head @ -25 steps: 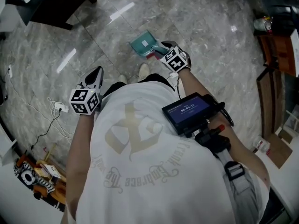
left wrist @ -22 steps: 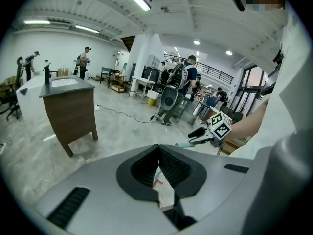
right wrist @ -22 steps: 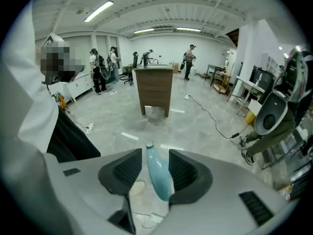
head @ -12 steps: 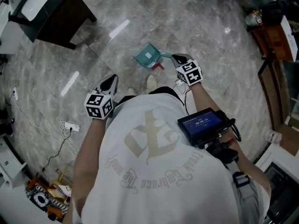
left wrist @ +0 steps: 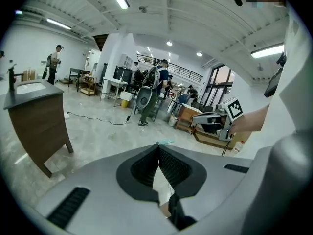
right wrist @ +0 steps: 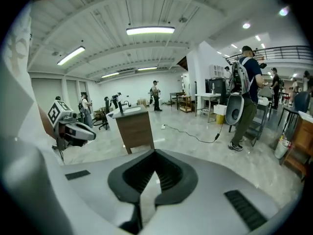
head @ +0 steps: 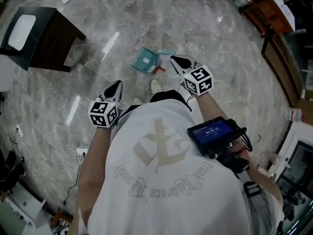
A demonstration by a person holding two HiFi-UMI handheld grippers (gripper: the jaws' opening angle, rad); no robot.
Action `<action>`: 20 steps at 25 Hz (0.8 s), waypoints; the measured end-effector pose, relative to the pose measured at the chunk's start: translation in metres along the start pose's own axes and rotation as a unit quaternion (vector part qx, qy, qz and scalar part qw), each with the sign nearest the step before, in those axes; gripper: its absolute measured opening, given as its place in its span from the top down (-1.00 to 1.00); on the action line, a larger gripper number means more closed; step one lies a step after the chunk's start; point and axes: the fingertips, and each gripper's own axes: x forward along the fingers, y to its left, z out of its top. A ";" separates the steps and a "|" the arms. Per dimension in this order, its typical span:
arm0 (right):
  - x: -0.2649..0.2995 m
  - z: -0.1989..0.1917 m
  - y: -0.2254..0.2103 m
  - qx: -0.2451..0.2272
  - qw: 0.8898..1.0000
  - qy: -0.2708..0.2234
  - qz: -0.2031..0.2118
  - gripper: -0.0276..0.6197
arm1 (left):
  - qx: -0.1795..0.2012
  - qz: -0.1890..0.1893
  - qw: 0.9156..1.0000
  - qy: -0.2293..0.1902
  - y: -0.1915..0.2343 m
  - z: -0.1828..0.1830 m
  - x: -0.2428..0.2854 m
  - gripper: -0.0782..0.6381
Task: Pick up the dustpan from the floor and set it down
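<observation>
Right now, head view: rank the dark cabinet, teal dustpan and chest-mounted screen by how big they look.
1. dark cabinet: clearly the largest.
2. screen and teal dustpan: close in apparent size. The screen sits far nearer the camera than the dustpan on the floor, so I won't rank these two.

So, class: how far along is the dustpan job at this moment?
Looks done: the teal dustpan lies on the floor, and the right gripper, at its handle a second ago, is now shut on nothing. In hand: nothing; the left gripper is shut and empty too. Left: probably nothing.
</observation>
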 end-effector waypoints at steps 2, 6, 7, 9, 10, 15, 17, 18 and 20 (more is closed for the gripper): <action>-0.011 0.004 0.006 0.003 1.000 -0.013 -0.002 0.87 | 0.008 -0.014 1.000 0.000 -0.003 0.002 0.008 0.75; -0.030 0.004 0.017 0.015 0.999 -0.028 -0.006 0.87 | 0.017 -0.034 0.999 0.006 -0.010 0.001 0.017 0.75; -0.033 0.003 0.019 0.020 0.999 -0.031 -0.007 0.87 | 0.020 -0.039 0.999 0.008 -0.012 0.000 0.019 0.75; -0.036 0.001 0.021 0.026 0.999 -0.034 -0.010 0.87 | 0.024 -0.047 0.999 0.011 -0.013 0.002 0.024 0.75; -0.037 -0.001 0.021 0.029 0.999 -0.034 -0.013 0.87 | 0.026 -0.050 0.998 0.013 -0.014 0.002 0.026 0.75; -0.040 -0.008 0.012 0.034 0.998 -0.033 -0.036 0.87 | 0.032 -0.063 0.997 0.021 -0.015 0.006 0.039 0.75; -0.041 -0.010 0.009 0.038 0.998 -0.032 -0.041 0.87 | 0.034 -0.067 0.997 0.025 -0.016 0.006 0.042 0.75; -0.042 -0.011 0.008 0.039 0.998 -0.032 -0.044 0.87 | 0.035 -0.069 0.997 0.027 -0.016 0.006 0.043 0.75; -0.043 -0.011 0.005 0.040 0.997 -0.031 -0.049 0.87 | 0.036 -0.073 0.996 0.031 -0.015 0.006 0.045 0.75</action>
